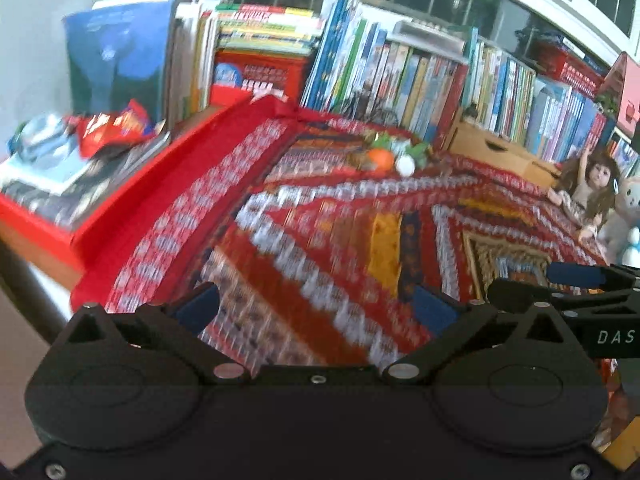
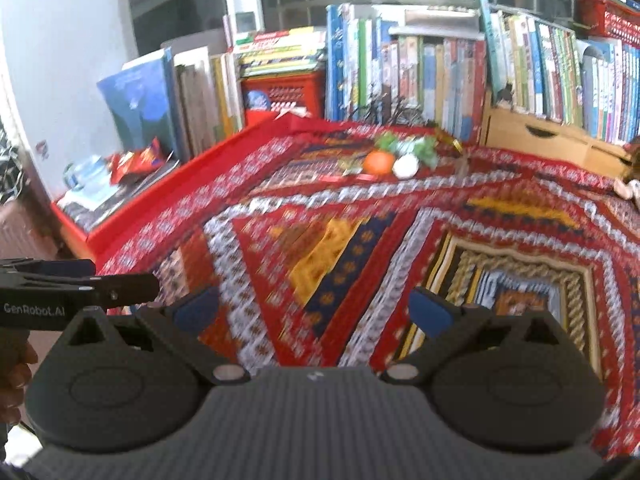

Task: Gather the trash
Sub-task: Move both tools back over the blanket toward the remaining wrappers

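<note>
A crumpled red snack wrapper [image 1: 112, 126] [image 2: 136, 160] lies on a pile of magazines [image 1: 60, 184] at the table's far left corner, beside a scrunched clear-and-blue plastic piece [image 1: 44, 136] [image 2: 86, 170]. My left gripper [image 1: 316, 306] hovers open over the patterned cloth, nothing between its blue pads [image 1: 198, 308]. My right gripper [image 2: 316, 310] is open and empty too, to the right of the left one and well short of the wrapper. Each gripper shows in the other's view: the right gripper [image 1: 580, 276], the left gripper [image 2: 80, 280].
A red patterned tablecloth [image 2: 360, 240] covers the table. An orange, a white ball and green leaves [image 2: 396, 160] sit near the back. Upright books [image 2: 420, 68] line the rear, with a wooden box [image 2: 540, 136]. A doll [image 1: 592, 184] and a plush toy [image 1: 628, 216] sit at right.
</note>
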The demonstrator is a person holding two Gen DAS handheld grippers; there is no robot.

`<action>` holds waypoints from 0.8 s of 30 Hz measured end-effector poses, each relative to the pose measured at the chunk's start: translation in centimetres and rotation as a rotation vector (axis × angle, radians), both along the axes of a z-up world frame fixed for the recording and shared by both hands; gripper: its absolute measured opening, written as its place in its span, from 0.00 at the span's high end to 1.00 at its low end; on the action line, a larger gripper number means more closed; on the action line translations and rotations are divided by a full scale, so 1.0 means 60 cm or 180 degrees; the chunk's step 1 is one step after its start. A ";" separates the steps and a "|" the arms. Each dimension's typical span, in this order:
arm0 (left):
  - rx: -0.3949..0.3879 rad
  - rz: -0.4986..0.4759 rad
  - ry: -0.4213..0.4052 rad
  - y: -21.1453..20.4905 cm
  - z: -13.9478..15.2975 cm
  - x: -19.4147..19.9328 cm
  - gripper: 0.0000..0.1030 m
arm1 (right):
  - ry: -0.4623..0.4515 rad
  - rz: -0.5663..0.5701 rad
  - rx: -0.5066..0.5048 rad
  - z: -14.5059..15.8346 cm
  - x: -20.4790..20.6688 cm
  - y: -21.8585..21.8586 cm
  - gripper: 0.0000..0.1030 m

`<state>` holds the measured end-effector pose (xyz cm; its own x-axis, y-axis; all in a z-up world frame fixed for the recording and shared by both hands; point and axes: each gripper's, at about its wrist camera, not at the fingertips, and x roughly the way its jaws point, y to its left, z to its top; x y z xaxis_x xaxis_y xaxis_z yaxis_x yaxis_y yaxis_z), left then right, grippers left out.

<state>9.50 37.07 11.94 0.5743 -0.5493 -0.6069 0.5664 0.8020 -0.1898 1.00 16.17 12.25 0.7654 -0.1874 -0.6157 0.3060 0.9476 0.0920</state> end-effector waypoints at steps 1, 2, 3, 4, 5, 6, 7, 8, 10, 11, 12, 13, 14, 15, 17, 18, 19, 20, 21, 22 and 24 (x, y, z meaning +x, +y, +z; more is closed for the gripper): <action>-0.0004 -0.0017 -0.0052 -0.013 0.008 0.008 0.00 | -0.0012 -0.0014 -0.0004 0.005 0.005 -0.011 0.00; -0.0010 -0.0031 -0.0085 -0.025 0.015 0.016 0.00 | -0.0021 -0.0028 0.0005 0.010 0.010 -0.024 0.00; -0.0015 -0.0029 -0.0095 -0.038 0.024 0.025 0.00 | -0.0024 -0.0042 0.0034 0.015 0.015 -0.036 0.00; -0.0038 -0.0016 -0.0080 -0.050 0.035 0.034 0.00 | -0.0018 -0.0065 0.0082 0.021 0.020 -0.049 0.00; -0.0108 -0.0020 -0.0062 -0.061 0.049 0.045 0.00 | -0.0039 -0.0091 0.0152 0.030 0.025 -0.064 0.00; -0.0203 -0.0039 -0.0054 -0.071 0.063 0.055 0.00 | -0.0098 -0.0112 0.0219 0.040 0.028 -0.079 0.00; -0.0263 -0.0047 -0.0055 -0.082 0.076 0.064 0.00 | -0.0145 -0.0134 0.0259 0.049 0.032 -0.092 0.00; -0.0299 -0.0045 -0.0066 -0.095 0.089 0.075 0.00 | -0.0176 -0.0155 0.0281 0.059 0.038 -0.106 0.00; -0.0375 -0.0045 -0.0106 -0.119 0.110 0.093 0.00 | -0.0203 -0.0178 0.0278 0.075 0.054 -0.131 0.00; -0.0408 -0.0047 -0.0126 -0.129 0.118 0.102 0.00 | -0.0215 -0.0190 0.0260 0.081 0.062 -0.143 0.00; -0.0428 -0.0040 -0.0156 -0.144 0.126 0.116 0.00 | -0.0227 -0.0199 0.0228 0.085 0.071 -0.154 0.00; -0.0422 -0.0031 -0.0193 -0.157 0.129 0.125 0.00 | -0.0231 -0.0211 0.0181 0.088 0.081 -0.166 0.00; -0.0396 -0.0021 -0.0227 -0.170 0.130 0.135 0.00 | -0.0223 -0.0222 0.0132 0.088 0.091 -0.177 0.00; -0.0340 -0.0001 -0.0262 -0.186 0.130 0.147 0.00 | -0.0207 -0.0229 0.0093 0.087 0.100 -0.189 0.00; -0.0227 0.0065 -0.0295 -0.216 0.125 0.168 0.00 | -0.0200 -0.0245 0.0030 0.081 0.120 -0.213 0.00; -0.0197 0.0095 -0.0295 -0.229 0.119 0.178 0.00 | -0.0224 -0.0264 -0.0014 0.076 0.130 -0.227 0.00; -0.0184 0.0113 -0.0281 -0.240 0.112 0.189 0.00 | -0.0236 -0.0279 -0.0066 0.070 0.139 -0.239 0.00; -0.0171 0.0126 -0.0253 -0.253 0.105 0.200 0.00 | -0.0226 -0.0270 -0.0120 0.063 0.151 -0.252 0.00; -0.0146 0.0142 -0.0222 -0.265 0.096 0.211 0.00 | -0.0188 -0.0235 -0.0175 0.055 0.165 -0.264 0.00; -0.0095 0.0153 -0.0178 -0.278 0.087 0.223 0.00 | -0.0146 -0.0198 -0.0233 0.046 0.179 -0.274 0.00; -0.0004 0.0178 -0.0143 -0.308 0.066 0.250 0.00 | -0.0064 -0.0105 -0.0339 0.023 0.209 -0.290 0.00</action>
